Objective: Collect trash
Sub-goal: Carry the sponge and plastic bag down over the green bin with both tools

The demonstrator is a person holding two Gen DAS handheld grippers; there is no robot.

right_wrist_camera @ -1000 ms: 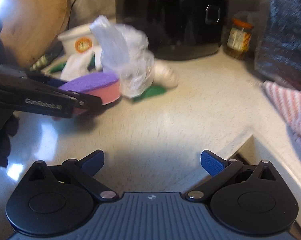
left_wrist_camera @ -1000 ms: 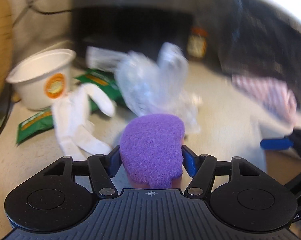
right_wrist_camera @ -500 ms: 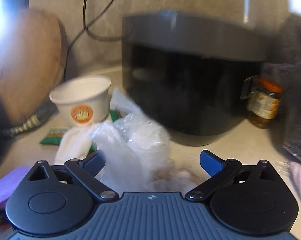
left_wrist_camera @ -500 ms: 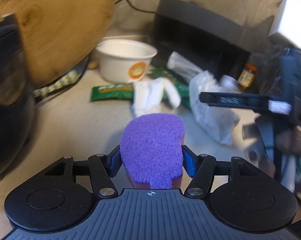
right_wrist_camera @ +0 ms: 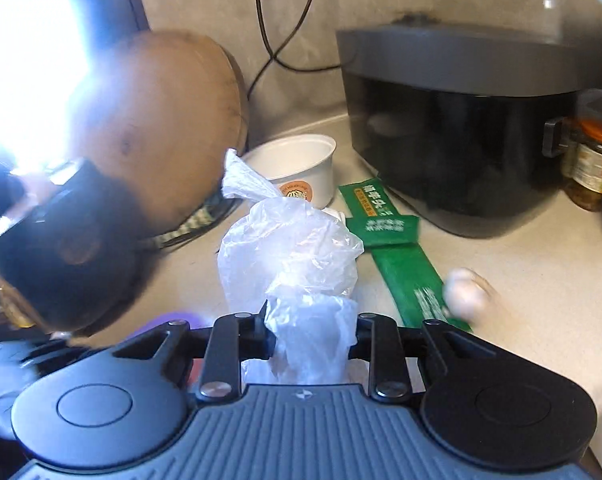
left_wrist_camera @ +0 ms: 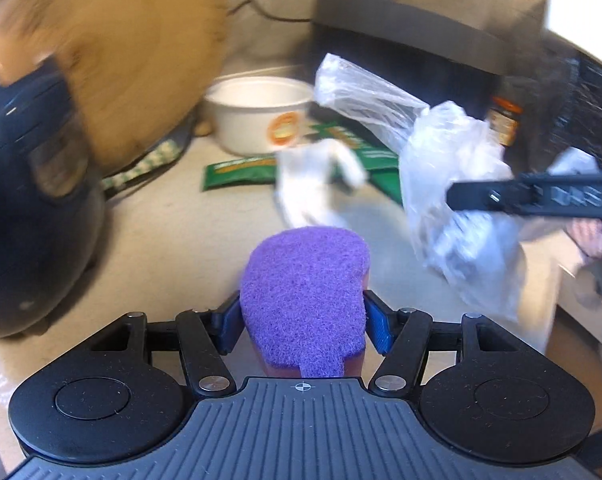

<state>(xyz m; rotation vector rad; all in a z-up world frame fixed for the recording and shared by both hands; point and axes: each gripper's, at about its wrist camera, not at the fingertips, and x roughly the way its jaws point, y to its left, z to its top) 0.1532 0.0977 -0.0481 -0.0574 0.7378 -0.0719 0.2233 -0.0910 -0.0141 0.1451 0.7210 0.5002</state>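
Pale speckled countertop (right_wrist_camera: 541, 280) against a grey wall, cluttered with trash.
Right gripper (right_wrist_camera: 312, 338) jaws closing on the crinkled clear plastic bag (right_wrist_camera: 289, 256), bag between them; left gripper (left_wrist_camera: 304, 322) clamps a fuzzy purple sponge (left_wrist_camera: 305, 292). White paper cup (right_wrist_camera: 301, 164), green wrappers (right_wrist_camera: 401, 260) and black appliance (right_wrist_camera: 461, 128) behind. Round wooden board (right_wrist_camera: 157, 128) blurred; dark object at left unidentifiable.

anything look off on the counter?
Litter is strewn on the counter: green wrappers lying flat and crumpled white paper beside the empty white cup. Nothing looks spilled or broken.
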